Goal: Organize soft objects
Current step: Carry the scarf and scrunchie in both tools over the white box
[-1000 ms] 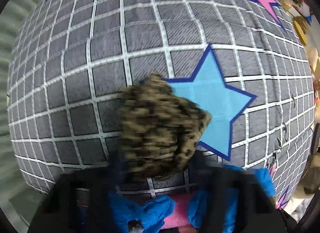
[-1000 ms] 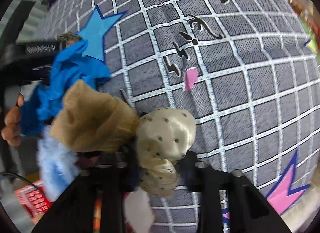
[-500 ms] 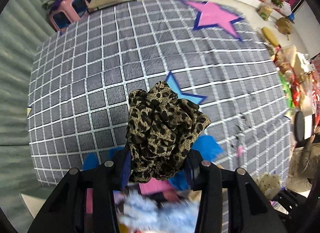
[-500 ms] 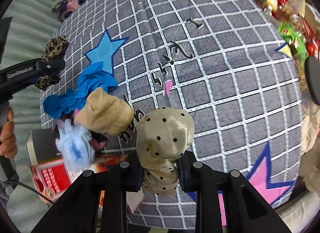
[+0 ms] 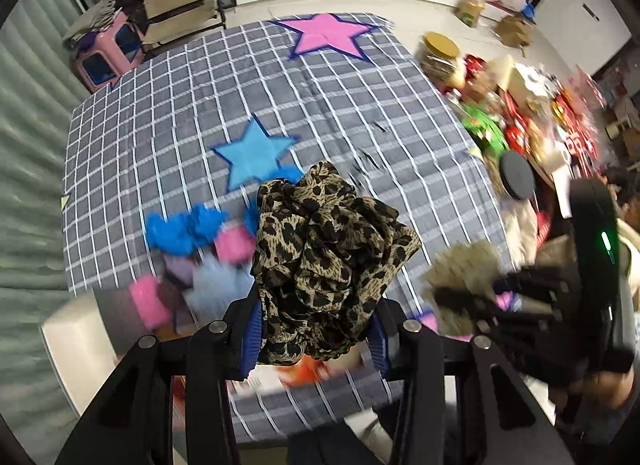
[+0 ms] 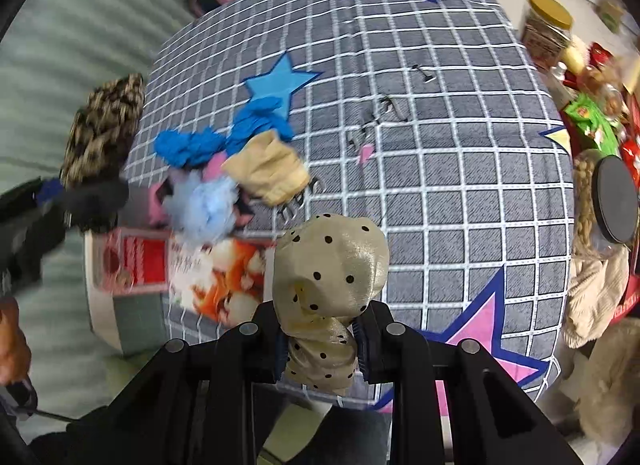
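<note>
Leopard-print fabric (image 5: 328, 261) sits bunched between the blue pads of the left tongs (image 5: 318, 339), which are clamped on it and hold it lifted well above the checked cloth (image 5: 360, 113) covering the counter. Below and to the left of those tongs lies the rest of the heap: a blue fuzzy piece (image 5: 182, 227), pink bits (image 5: 234, 243) and a pale blue tuft (image 5: 218, 279), all touching one another.

Further right, the right tongs (image 6: 322, 339) are squeezed tight on a cream satin piece with black dots (image 6: 330, 265), which bulges above the pads and hangs clear of the cloth. Left of them in that view rest a tan fabric piece (image 6: 268, 171) against the heap, and a printed red-and-orange box (image 6: 176, 265) at the counter's near edge.

Judged from this, both items are in the carrying stage. To do it well, keep both clamps firm, since slippery satin may slide out and the loose leopard folds could snag on the heap. Hold each piece high enough to clear the pile, keep the two hands apart so the fabrics do not tangle, and lower fully over the chosen spot before letting go. Where they should go cannot be told here.
</note>
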Demonstrator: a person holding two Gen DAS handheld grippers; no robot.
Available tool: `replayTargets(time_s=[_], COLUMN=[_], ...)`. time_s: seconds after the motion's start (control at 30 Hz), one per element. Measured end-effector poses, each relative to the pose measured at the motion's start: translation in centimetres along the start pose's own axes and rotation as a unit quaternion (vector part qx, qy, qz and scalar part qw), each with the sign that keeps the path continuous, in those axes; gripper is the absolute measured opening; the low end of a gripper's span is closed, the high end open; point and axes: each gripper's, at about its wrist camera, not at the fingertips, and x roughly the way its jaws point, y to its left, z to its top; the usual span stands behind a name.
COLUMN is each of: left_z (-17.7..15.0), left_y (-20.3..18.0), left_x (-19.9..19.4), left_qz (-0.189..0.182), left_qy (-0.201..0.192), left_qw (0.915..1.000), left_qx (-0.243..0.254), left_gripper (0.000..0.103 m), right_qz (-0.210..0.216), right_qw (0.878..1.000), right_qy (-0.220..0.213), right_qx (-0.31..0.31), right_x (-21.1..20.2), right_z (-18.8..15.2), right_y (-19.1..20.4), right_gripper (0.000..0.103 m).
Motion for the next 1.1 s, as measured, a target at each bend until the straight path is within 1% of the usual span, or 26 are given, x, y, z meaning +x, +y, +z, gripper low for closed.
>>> replayTargets(time_s=[0.07,0.23,0.37,0.53,0.63,0.73,0.83,0.93,1.03,1.1], left_z=[-1.6,-5.2,-7.3,-9.3,-10.9,-12.9,-14.8,-16.1,-17.5,-18.6], left_y=[-0.7,-1.6,-1.9,-0.8,0.6,2.3,4.8,7.6,11.0,13.5], left_x=[-0.5,-0.6,-1.1,-1.6,-1.8,-2.3,-2.9,-3.5,-4.4,-5.1], left_qz=[0.001,-0.005,-0.001,-0.006,-0.014,-0.020,-0.025,-0.023,-0.015,-0.003], left_qy=[0.002,0.016,0.013,0.000,-0.004,-0.008,-0.021,-0.034,-0.053,-0.067], left_qw=[1.0000,0.9997,0.9999,0.9999,0.9996,0.9992,0.9991,0.9991,0.9973,0.9941], left_qx=[-0.003,-0.019,-0.007,0.009,0.024,0.032,0.027,-0.001,-0.049,-0.085], left_gripper=[0.047,0.047,0.047,0.047,0.047,0.047,0.047,0.047,0.047,0.047], right_qz=[0.010,0.016,0.014,0.009,0.003,0.000,-0.006,-0.015,-0.017,-0.015], right_qw=[1.000,0.999,0.999,1.000,1.000,0.999,0.999,1.000,1.000,1.000], right_qy=[0.007,0.016,0.007,-0.011,-0.017,-0.013,-0.010,-0.012,-0.014,-0.013], right_qx=[-0.012,-0.034,-0.037,-0.016,0.008,0.030,0.035,0.023,0.001,-0.017], right_x=[0.0,-0.2,-0.8,-0.9,-0.4,0.2,0.8,1.0,1.4,1.8], right_z=[-0.9,-2.8,-3.7,-4.8,-6.3,-8.1,-9.5,-10.1,-10.1,-9.9], right_y=[0.2,1.2,2.1,3.7,5.1,7.0,9.3,11.7,14.3,16.1], right_gripper=[0.028,0.028,0.028,0.028,0.028,0.028,0.028,0.028,0.028,0.028])
